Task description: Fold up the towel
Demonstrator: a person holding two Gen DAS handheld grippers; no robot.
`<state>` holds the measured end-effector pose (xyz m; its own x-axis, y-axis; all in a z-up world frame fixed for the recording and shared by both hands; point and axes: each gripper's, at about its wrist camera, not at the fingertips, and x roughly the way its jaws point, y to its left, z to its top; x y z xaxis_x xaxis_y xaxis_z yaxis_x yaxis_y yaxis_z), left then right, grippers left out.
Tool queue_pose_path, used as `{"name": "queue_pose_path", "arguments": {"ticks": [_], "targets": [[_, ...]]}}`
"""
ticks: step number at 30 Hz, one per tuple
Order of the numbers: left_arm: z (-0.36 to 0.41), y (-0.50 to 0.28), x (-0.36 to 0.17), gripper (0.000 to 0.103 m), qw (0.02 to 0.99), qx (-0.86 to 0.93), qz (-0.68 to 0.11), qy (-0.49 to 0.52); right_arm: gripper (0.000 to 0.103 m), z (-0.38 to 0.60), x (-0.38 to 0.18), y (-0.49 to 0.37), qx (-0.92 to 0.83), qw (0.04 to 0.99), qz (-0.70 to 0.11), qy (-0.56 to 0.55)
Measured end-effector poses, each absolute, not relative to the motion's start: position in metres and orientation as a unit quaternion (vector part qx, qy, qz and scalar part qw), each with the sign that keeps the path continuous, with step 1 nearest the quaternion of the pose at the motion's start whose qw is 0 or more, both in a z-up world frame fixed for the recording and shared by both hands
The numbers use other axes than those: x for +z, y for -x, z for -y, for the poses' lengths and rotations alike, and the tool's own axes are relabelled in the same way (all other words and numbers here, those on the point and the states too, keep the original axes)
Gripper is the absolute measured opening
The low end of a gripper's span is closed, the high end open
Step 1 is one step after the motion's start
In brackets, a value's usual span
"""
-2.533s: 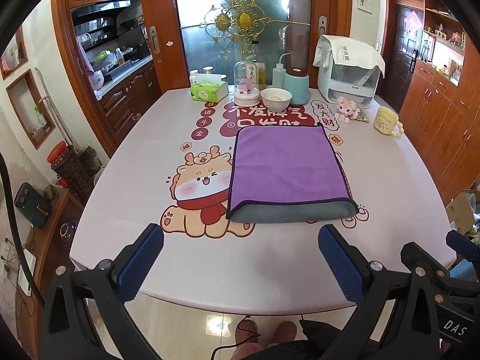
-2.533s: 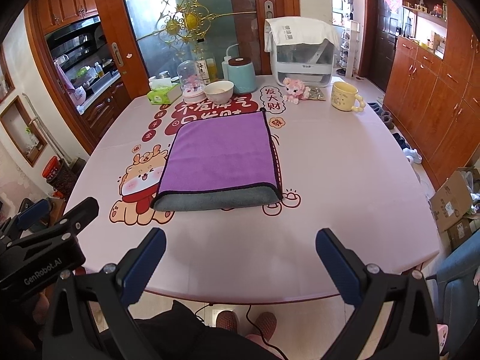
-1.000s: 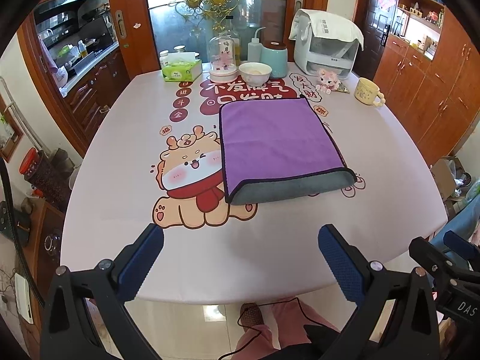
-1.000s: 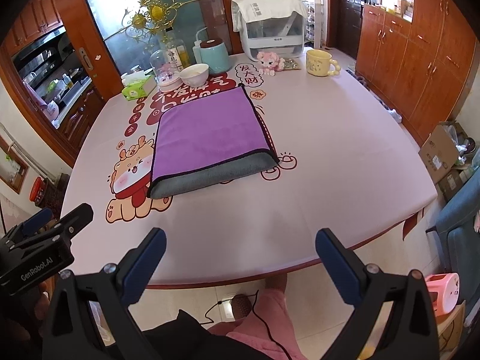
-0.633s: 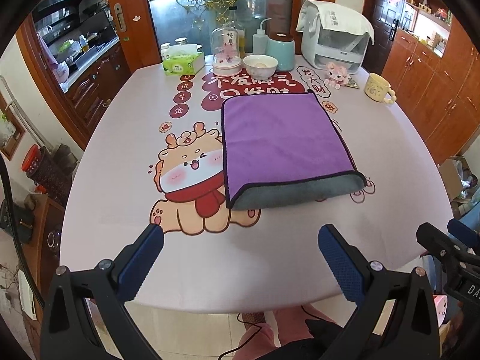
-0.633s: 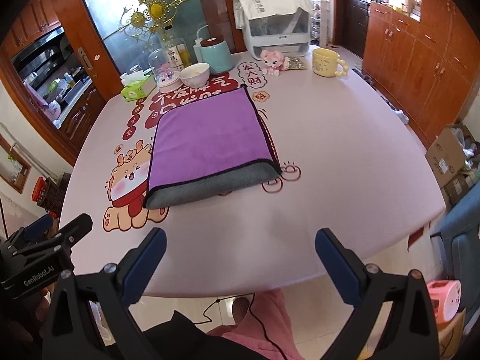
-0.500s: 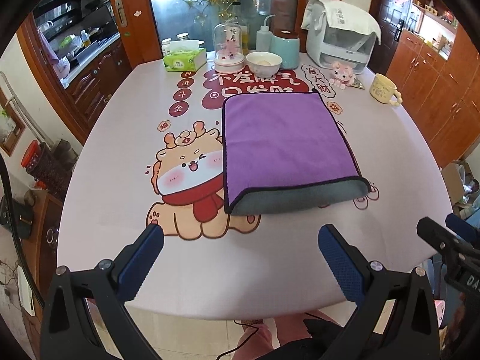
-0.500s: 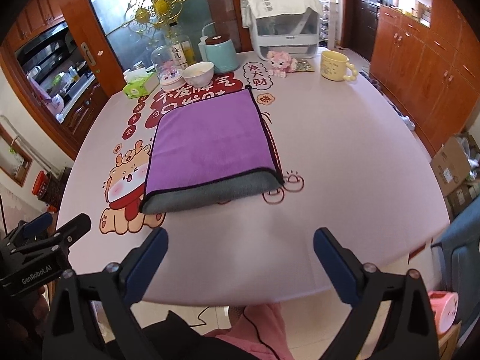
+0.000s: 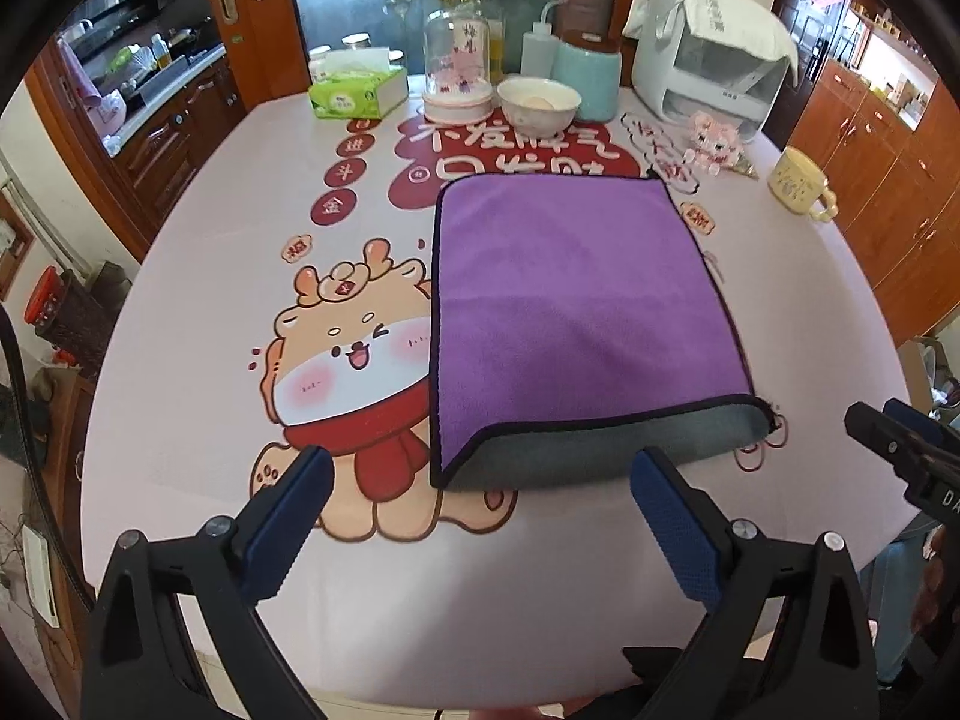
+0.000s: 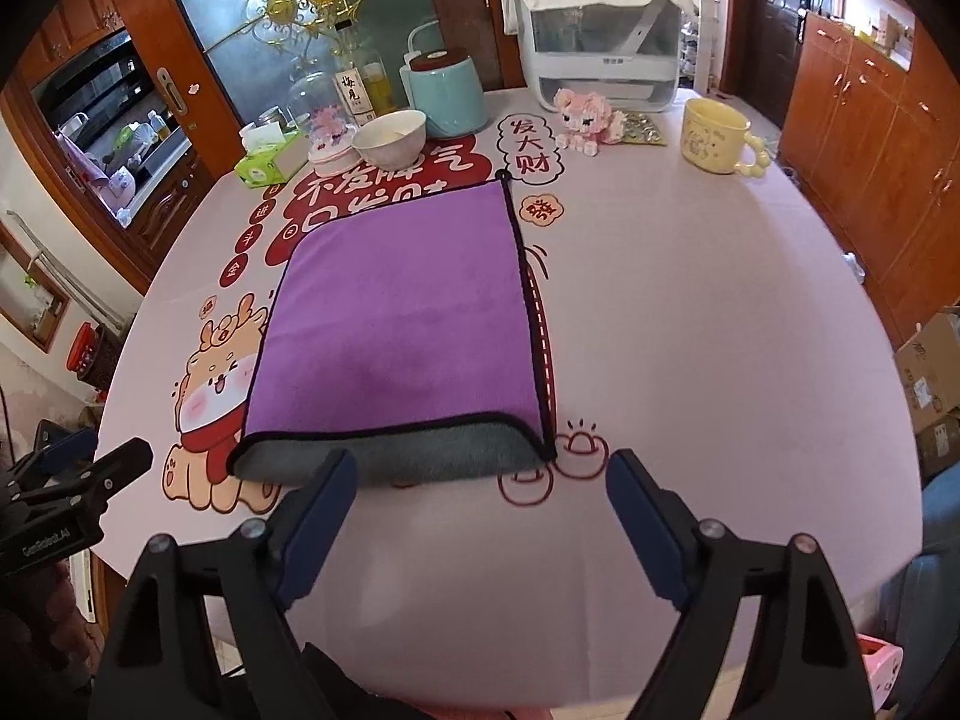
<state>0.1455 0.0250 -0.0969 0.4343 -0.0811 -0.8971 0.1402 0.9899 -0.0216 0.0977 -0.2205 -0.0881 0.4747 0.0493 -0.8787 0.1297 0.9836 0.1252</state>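
A purple towel (image 9: 576, 312) with a grey underside lies folded once on the pink table (image 9: 198, 276), its folded grey edge toward me. It also shows in the right wrist view (image 10: 402, 324). My left gripper (image 9: 480, 516) is open and empty, just short of the towel's near left corner. My right gripper (image 10: 474, 510) is open and empty, just short of the towel's near right part. Neither touches the towel.
At the table's far end stand a tissue box (image 9: 354, 95), a glass dome (image 9: 456, 78), a white bowl (image 9: 540, 105), a teal pot (image 9: 591, 81), a white appliance (image 9: 708, 54), a pink toy (image 9: 714, 141) and a yellow mug (image 9: 798, 183). Wooden cabinets (image 10: 870, 138) stand to the right.
Both grippers have moved forward and down toward the towel's near edge, which now looks larger and closer. The jaws stay open. The towel has not moved.
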Motion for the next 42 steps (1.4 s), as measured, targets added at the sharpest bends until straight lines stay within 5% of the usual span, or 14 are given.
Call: {"name": "queue_pose_path", "arguments": {"ticks": [20,38,42], "targets": [[-0.029,-0.197,-0.193,0.061,0.784,-0.084,-0.614,0.006,0.055,0.245,-0.179,-0.146,0.038,0.813,-0.577,-0.07],[-0.026,-0.212,-0.215,0.031,0.752,-0.109,-0.649,0.045,0.037,0.243,-0.202,-0.161,0.056,0.797,-0.597,-0.07],[-0.027,-0.214,-0.216,0.018,0.749,-0.108,-0.652,0.045,0.032,0.241,-0.203,-0.161,0.056,0.796,-0.598,-0.068]]}}
